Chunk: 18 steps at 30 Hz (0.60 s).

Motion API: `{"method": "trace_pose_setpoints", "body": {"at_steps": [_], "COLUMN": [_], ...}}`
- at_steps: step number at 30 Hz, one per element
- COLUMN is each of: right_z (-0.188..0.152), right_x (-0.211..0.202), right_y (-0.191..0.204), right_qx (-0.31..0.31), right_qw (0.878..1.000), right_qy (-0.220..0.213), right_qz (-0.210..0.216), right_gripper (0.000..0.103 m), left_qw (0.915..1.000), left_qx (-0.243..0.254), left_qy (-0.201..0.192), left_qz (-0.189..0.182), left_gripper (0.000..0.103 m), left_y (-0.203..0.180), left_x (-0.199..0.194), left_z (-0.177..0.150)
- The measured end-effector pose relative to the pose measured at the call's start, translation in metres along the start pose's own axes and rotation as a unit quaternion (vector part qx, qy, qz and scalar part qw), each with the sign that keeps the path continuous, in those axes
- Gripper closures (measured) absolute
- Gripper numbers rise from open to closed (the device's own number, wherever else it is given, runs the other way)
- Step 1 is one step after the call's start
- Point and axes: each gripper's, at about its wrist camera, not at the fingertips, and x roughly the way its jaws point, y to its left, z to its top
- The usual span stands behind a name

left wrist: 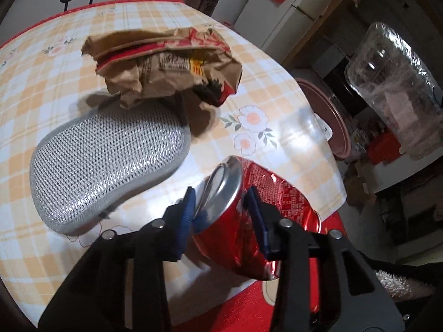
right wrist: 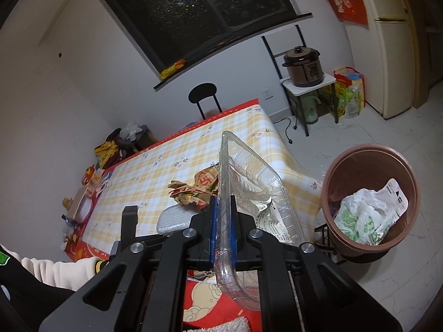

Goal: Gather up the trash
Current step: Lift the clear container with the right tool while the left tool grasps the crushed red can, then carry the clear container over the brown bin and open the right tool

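A crushed red can (left wrist: 257,215) sits low and centre-right in the left wrist view, pinched at its silver top between the blue pads (left wrist: 185,215) of the left gripper (left wrist: 221,213), whose jaws are closed on it just above the near edge of the checked table (left wrist: 55,63). In the right wrist view, the right gripper (right wrist: 223,235) is clamped on the thin wall of a clear plastic container (right wrist: 249,182), which stands on edge at frame centre with a scrap of printed paper (right wrist: 270,218) inside it. To the right of that, on the floor beside the table, the brown bin (right wrist: 371,199) already holds crumpled white and green wrappers (right wrist: 368,213), so some of the collecting looks done. Both tools are loaded but neither item is over the bin's mouth yet; dropping the can and the container in is probably the step in hand. Left on the table are a crumpled brown paper bag (left wrist: 166,69) in the upper middle of the left view and, just below it, a grey mesh pad (left wrist: 108,163), which may not be trash at all.
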Motion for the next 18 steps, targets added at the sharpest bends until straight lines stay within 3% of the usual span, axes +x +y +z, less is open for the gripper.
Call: {"method": "trace_pose_setpoints", "body": {"at_steps": [4, 18], "right_z": [0.0, 0.005], "right_x": [0.0, 0.007], "right_y": [-0.003, -0.004], "right_qx": [0.002, 0.002], "right_qw": [1.0, 1.0], "right_qy": [-0.002, -0.005], "right_qz": [0.001, 0.022], "right_gripper": [0.094, 0.094], "left_qw": [0.9999, 0.9959], "left_qx": [0.005, 0.003], "left_qy": [-0.012, -0.085], "left_qz": [0.007, 0.03], "left_gripper": [0.071, 0.071], "left_y": [-0.004, -0.018], "left_x": [-0.009, -0.071], "left_z": [0.004, 0.019]}}
